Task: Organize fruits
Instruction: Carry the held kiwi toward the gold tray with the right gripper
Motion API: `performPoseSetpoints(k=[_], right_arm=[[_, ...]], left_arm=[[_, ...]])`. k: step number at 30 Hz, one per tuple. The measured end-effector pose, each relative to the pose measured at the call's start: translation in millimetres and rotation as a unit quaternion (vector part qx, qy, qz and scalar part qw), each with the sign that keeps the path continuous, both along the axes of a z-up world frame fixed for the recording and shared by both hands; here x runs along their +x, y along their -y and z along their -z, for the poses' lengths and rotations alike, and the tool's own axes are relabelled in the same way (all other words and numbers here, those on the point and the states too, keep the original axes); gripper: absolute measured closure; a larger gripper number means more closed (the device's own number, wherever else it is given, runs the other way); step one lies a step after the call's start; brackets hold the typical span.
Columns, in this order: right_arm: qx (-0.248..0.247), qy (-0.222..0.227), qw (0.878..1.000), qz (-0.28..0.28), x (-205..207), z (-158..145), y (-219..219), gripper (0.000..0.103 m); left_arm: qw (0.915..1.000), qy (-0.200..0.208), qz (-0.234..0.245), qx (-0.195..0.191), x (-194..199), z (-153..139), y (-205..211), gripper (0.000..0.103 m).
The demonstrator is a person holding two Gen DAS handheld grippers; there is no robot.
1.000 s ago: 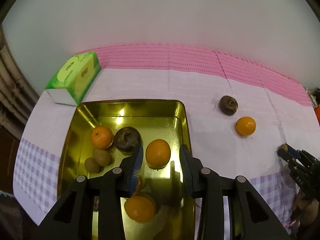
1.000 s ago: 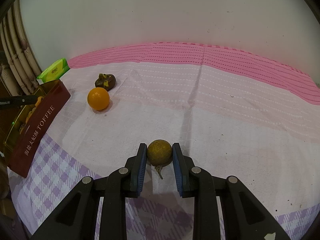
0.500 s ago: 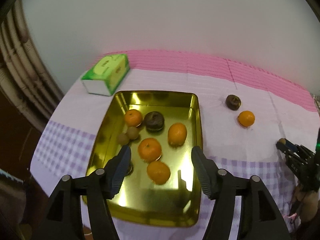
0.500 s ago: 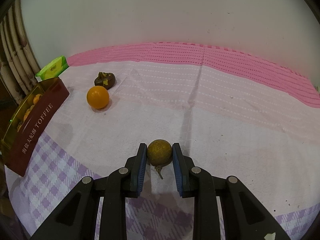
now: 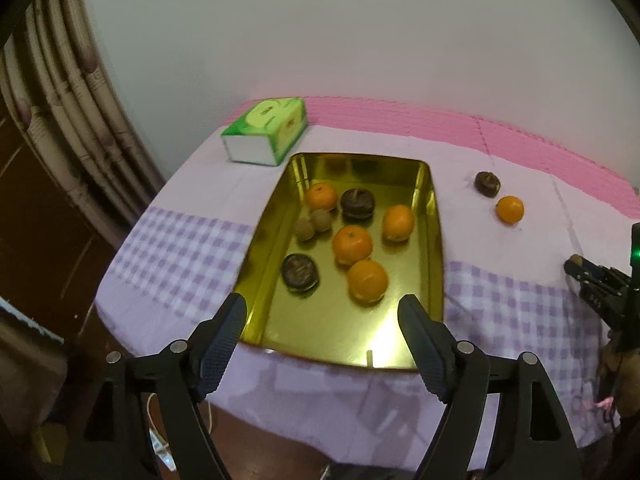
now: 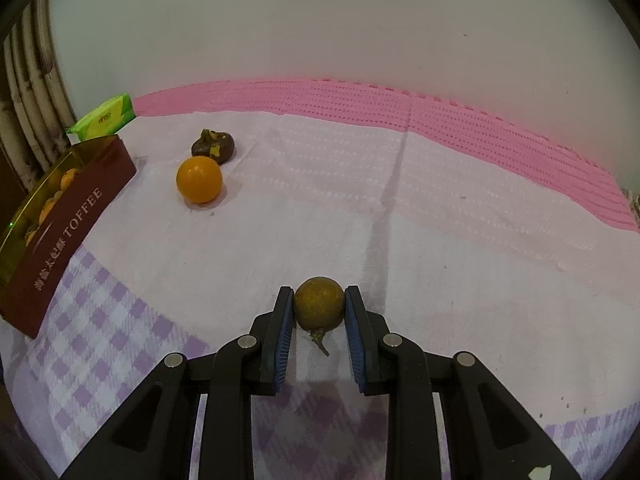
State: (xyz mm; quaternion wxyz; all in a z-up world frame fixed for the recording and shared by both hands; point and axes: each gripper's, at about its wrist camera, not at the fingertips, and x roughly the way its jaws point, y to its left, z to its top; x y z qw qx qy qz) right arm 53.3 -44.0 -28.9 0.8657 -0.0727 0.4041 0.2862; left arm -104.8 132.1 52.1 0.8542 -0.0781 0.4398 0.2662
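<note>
A gold tin (image 5: pixel 434 240) on the cloth holds several oranges, two dark fruits and two small brown fruits. My left gripper (image 5: pixel 320 316) hangs above the tin's near end, its jaws opening with nothing between them. Right of the tin lie a loose orange (image 5: pixel 510 209) and a dark fruit (image 5: pixel 487 184). The right gripper (image 5: pixel 588 276) shows at the far right edge. In the right wrist view my right gripper (image 6: pixel 319 304) is shut on a small brown round fruit (image 6: pixel 319 302) resting on the cloth. The loose orange (image 6: pixel 199 179), the dark fruit (image 6: pixel 213 145) and the tin (image 6: pixel 72 224) lie to its left.
A green tissue pack (image 5: pixel 266 134) lies behind the tin near the wall. The tablecloth (image 6: pixel 400 208) is white with a pink band at the back and purple checks in front. The table's left and near edges drop away beside the tin. Pipes run along the left wall.
The left gripper has let go of an orange in the tin, opened wide and pulled back and up. The right gripper has stayed shut on the brown fruit.
</note>
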Motion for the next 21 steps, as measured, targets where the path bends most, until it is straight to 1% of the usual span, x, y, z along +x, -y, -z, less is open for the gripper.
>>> performPoseSetpoints(k=[5,12,15,19,21], right_arm=[[0.003,-0.006,1.0,-0.005,-15,-1,-1,0.08],[0.01,-0.008,1.0,-0.021,-41,-10,-7,0.08],[0.015,-0.008,0.999,-0.029,-53,-15,-10,0.08],[0.031,-0.007,0.999,-0.038,-68,-26,-14,0.08],[0.037,-0.004,0.998,-0.046,-74,-34,-17,0.08]], left_arm=[[0.9999,0.0,-0.015,0.002,-16,1,-5,0.024],[0.9994,-0.003,-0.033,0.0,-20,10,-14,0.024],[0.9987,-0.005,-0.05,0.001,-22,14,-22,0.024],[0.9967,-0.001,-0.079,-0.02,-28,18,-39,0.024],[0.9958,0.001,-0.089,-0.023,-30,18,-44,0.024]])
